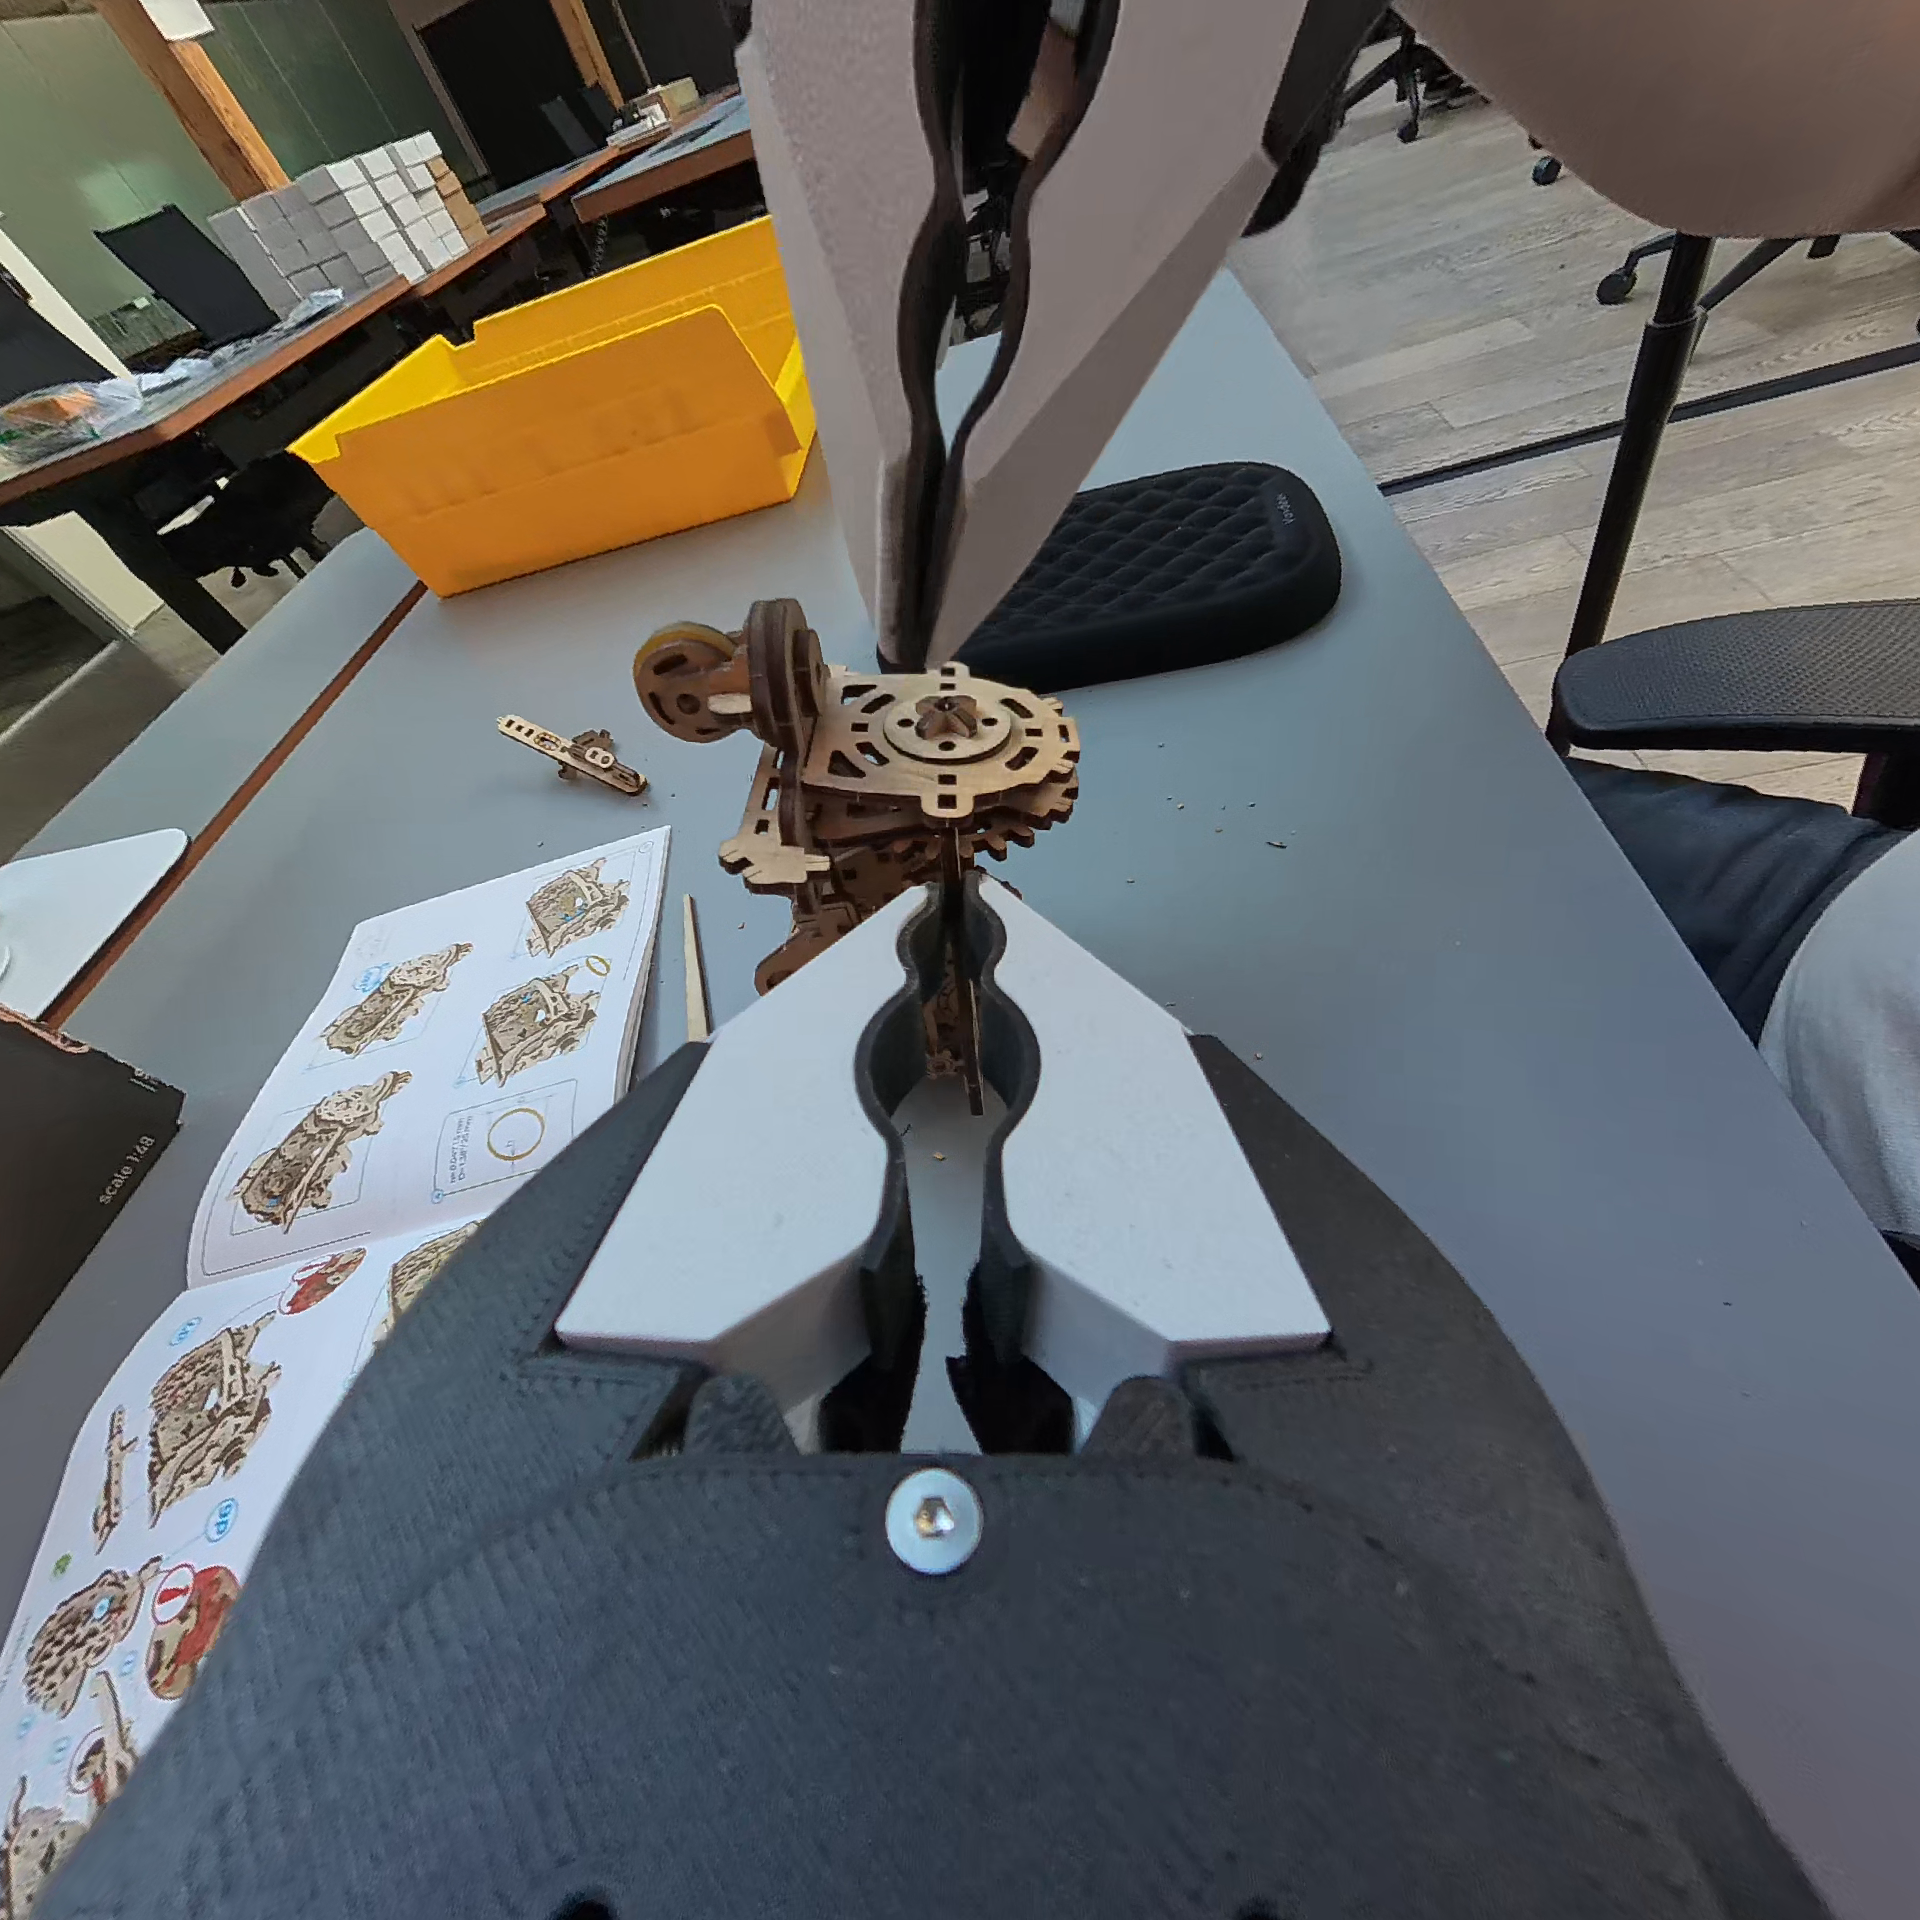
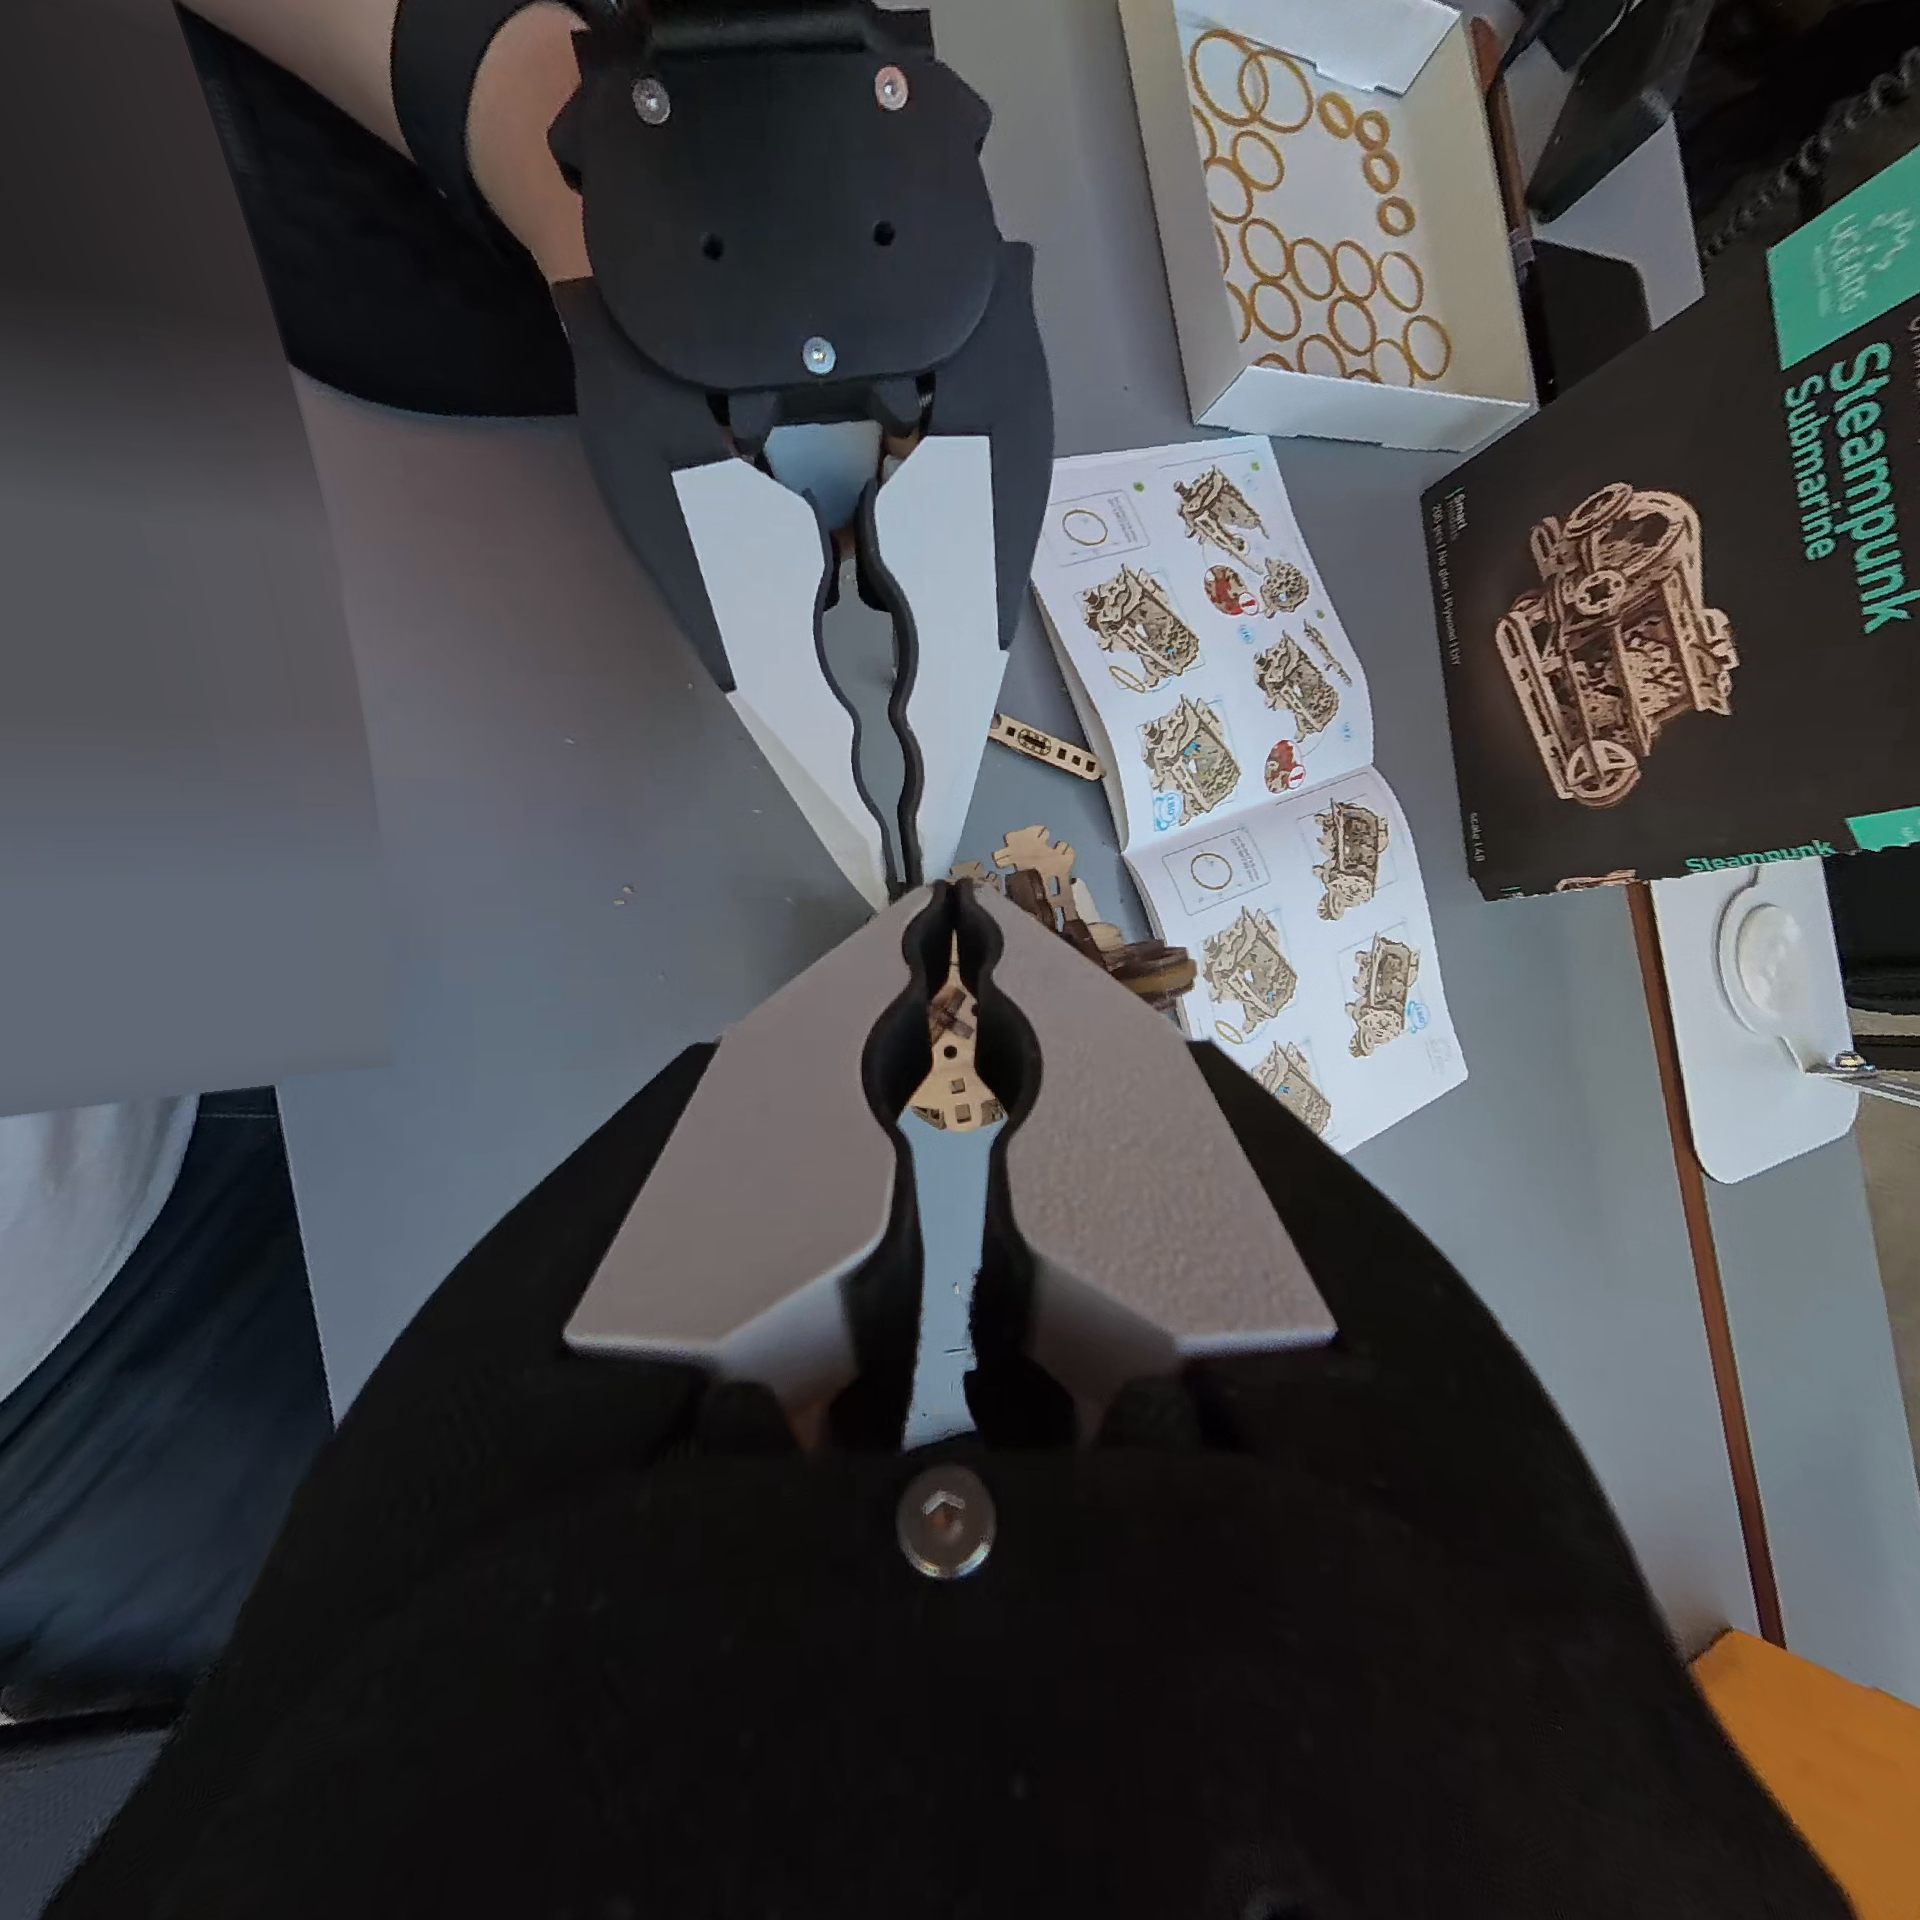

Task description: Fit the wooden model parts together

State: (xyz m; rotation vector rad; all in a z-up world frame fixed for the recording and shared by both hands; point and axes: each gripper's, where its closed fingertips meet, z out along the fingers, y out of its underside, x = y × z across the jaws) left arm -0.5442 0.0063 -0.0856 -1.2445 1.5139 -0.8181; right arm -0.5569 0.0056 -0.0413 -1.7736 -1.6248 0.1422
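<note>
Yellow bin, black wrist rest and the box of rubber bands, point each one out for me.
Yellow bin (image 1: 561,457), left wrist view, on its front wall.
Black wrist rest (image 1: 1174,566), left wrist view, on its quilted top.
Box of rubber bands (image 2: 1340,400), right wrist view, on its white near wall.

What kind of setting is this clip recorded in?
Most likely an open-plan office: rows of long desks with dark monitors behind the grey table, and wheeled office chairs on wood-look flooring.

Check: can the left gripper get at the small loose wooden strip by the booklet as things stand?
Probably not yet. The left gripper is shut on the wooden model, so it would have to let go first. The wooden strip itself lies bare on the table, with nothing over it.
</note>
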